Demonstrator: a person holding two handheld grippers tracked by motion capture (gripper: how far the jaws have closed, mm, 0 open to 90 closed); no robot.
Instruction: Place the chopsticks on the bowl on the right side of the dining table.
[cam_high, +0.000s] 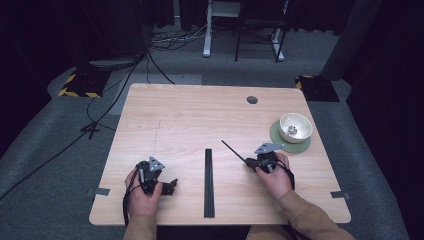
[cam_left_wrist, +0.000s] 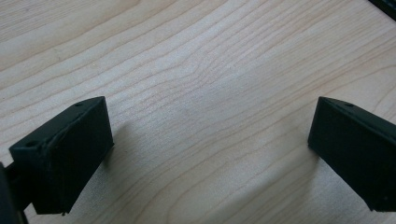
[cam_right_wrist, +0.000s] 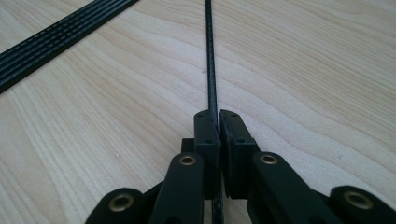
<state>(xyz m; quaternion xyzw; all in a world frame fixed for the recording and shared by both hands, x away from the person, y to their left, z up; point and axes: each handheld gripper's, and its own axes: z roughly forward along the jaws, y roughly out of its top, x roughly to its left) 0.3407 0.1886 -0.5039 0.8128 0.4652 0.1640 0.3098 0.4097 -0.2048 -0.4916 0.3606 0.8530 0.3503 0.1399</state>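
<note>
- The right gripper, right of center in the high view, has its jaws pinched tight on a thin black stick. The stick pokes up and to the left from the jaws, probably held near one end so the long free end can be aimed.
- In the right gripper view the stick runs straight up the middle of the frame from the closed jaws, just above the table. Looks like a low, flat carry.
- A bundle of black sticks lies lengthwise at bottom center, parallel and tidy, so I'd guess they're being pulled off one at a time.
- The left gripper, lower left, sits with jaws wide apart over bare wood and nothing between them. Seems parked, or ready to help.
- A white bowl on a green mat sits at the right edge, maybe where the stick's headed, can't say for sure.
</note>
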